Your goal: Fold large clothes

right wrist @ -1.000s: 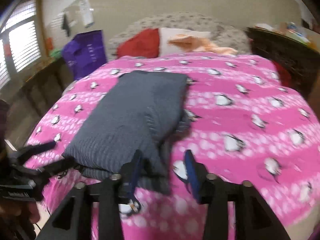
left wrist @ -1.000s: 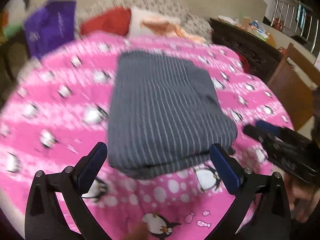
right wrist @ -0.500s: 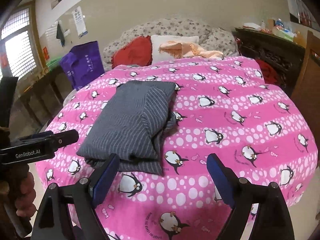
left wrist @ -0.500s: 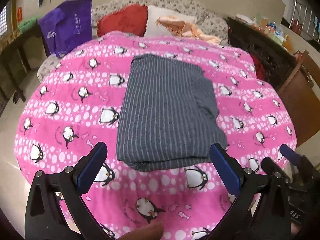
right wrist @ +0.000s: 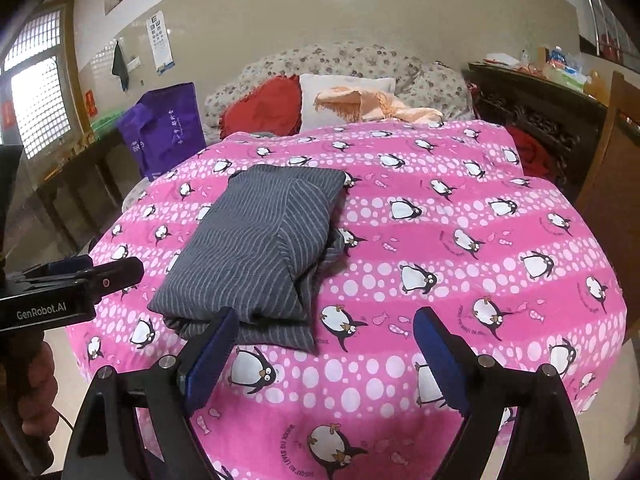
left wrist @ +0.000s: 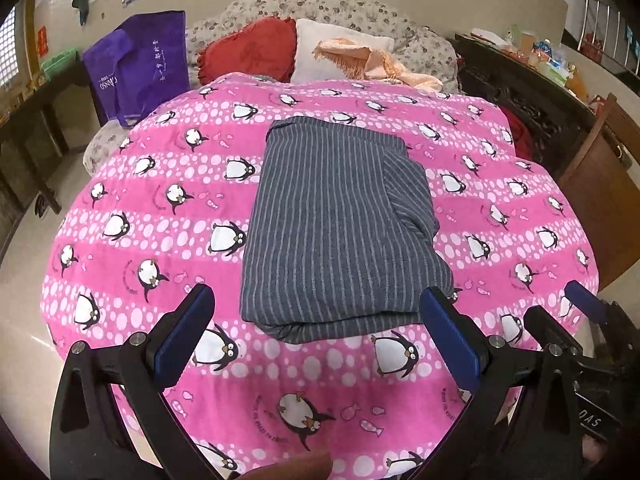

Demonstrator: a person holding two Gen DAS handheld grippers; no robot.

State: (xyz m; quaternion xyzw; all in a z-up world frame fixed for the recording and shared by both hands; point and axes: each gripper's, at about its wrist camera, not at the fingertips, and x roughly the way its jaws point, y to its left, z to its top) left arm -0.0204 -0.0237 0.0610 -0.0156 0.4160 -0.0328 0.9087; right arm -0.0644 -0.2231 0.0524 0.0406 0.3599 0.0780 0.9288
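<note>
Garment [left wrist: 340,232]: grey striped, folded into a thick rectangle, lying on the pink penguin blanket [left wrist: 160,216] of the bed, toward the near edge. Long axis runs away from the person, toward the pillows [left wrist: 340,48]. Left hand-held gripper [left wrist: 320,336] hovers just short of the near folded edge, squarely in line with it, jaws spread wide, holding nothing. Right hand-held gripper [right wrist: 320,344] also spread and empty, off to the garment's right, with the near right corner by its left finger. Left is the better centred. Fold looks nearly done; right side shows loose layers [right wrist: 332,248] that may want tucking.
</note>
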